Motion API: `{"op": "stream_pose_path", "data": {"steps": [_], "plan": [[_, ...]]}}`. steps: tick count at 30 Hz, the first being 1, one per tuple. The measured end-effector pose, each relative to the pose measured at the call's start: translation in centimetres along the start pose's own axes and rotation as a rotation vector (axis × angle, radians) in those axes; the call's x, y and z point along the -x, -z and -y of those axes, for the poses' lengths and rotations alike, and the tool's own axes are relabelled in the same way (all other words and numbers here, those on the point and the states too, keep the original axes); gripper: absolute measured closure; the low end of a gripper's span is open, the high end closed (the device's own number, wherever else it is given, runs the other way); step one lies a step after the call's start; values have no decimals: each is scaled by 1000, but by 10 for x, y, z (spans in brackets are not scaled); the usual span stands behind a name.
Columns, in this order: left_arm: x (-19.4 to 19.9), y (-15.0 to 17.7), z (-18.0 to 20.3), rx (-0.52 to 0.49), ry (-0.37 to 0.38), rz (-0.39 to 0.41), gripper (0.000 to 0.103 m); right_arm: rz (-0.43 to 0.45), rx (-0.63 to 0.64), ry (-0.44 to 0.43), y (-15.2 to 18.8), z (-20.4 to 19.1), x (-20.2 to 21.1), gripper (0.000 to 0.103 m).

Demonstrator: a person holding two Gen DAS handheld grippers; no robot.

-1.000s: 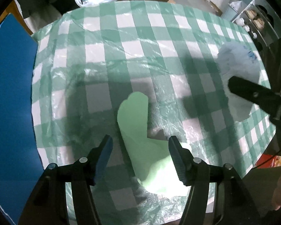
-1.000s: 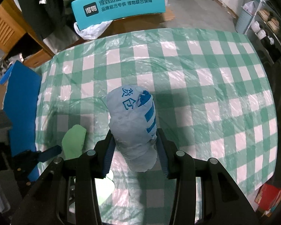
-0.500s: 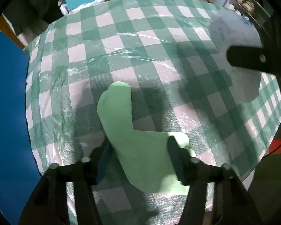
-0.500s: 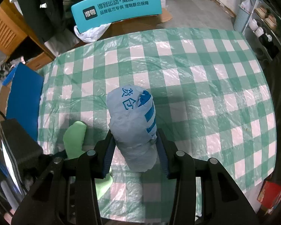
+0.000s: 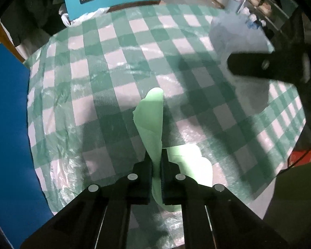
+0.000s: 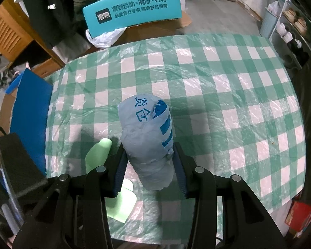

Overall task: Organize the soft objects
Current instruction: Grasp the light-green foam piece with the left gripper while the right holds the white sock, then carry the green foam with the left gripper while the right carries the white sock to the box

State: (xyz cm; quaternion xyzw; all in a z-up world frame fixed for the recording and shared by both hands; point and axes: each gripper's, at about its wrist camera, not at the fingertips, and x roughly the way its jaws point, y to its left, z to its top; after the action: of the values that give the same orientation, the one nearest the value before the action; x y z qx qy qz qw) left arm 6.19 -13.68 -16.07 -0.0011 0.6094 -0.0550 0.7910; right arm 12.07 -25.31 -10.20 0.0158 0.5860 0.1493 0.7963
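A light green sock [image 5: 152, 120] is pinched in my left gripper [image 5: 156, 157], which is shut on it and holds it above the green checked tablecloth [image 5: 105, 66]; part of the sock hangs below the fingers. My right gripper [image 6: 148, 161] is shut on a pale blue plastic-wrapped soft bundle [image 6: 147, 130] with blue print, held over the table's near side. The sock also shows in the right wrist view [image 6: 98, 151], left of the bundle. The bundle [image 5: 234, 41] and right gripper show blurred at the right of the left wrist view.
A blue board [image 5: 8, 124] lines the table's left edge. A teal chair back [image 6: 132, 12] with white lettering stands behind the table, with a white plastic bag [image 6: 105, 37]. A red box [image 6: 300, 215] lies off the table at the lower right.
My left gripper has closed on the green sock and lifted it off the cloth. My right gripper has kept its hold on the bundle and stayed nearly still.
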Motion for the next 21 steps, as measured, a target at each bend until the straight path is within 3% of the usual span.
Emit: {"op": "stream_pose_path", "data": {"steps": [21], "plan": [[72,-28,-44,66,-58,187,97,82,102,-11,-2,-31,38,62]]}}
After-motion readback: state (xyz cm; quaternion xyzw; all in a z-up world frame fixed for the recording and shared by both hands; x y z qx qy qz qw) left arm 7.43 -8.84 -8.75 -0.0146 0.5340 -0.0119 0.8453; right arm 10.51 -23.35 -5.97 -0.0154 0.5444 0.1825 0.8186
